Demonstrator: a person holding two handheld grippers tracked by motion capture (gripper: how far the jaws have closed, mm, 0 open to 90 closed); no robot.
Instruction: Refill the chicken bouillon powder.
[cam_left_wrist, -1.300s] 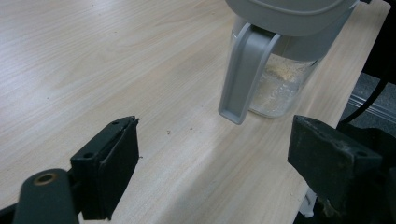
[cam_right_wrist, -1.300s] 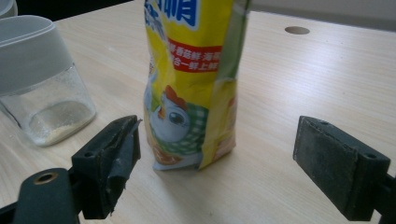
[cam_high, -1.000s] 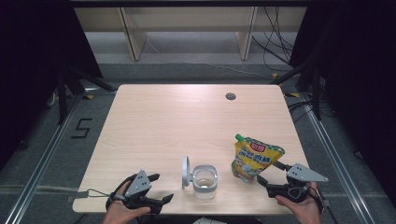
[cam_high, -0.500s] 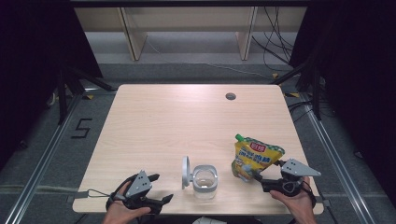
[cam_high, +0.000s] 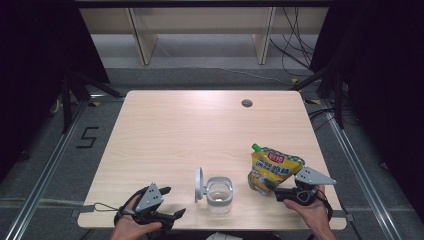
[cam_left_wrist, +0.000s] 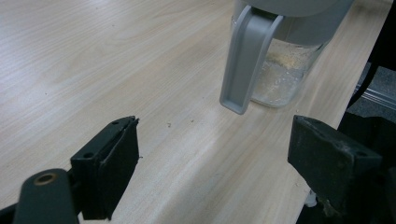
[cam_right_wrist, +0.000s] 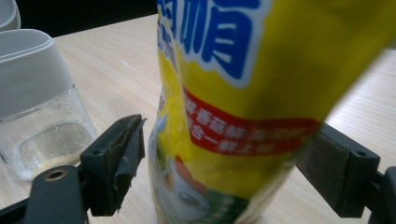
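Pouch (cam_high: 274, 169) and glass jar (cam_high: 219, 194) are seen near the table's (cam_high: 200, 130) front edge. Being soft and slick, the pouch is best pinched low on its body; the right gripper's (cam_high: 278, 193) spread jaws flank it already. The left gripper (cam_high: 172, 216) is held spread, empty. Open room lies behind.

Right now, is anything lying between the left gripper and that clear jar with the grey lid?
No. In the left gripper view, bare wooden table separates the open left gripper from the jar.
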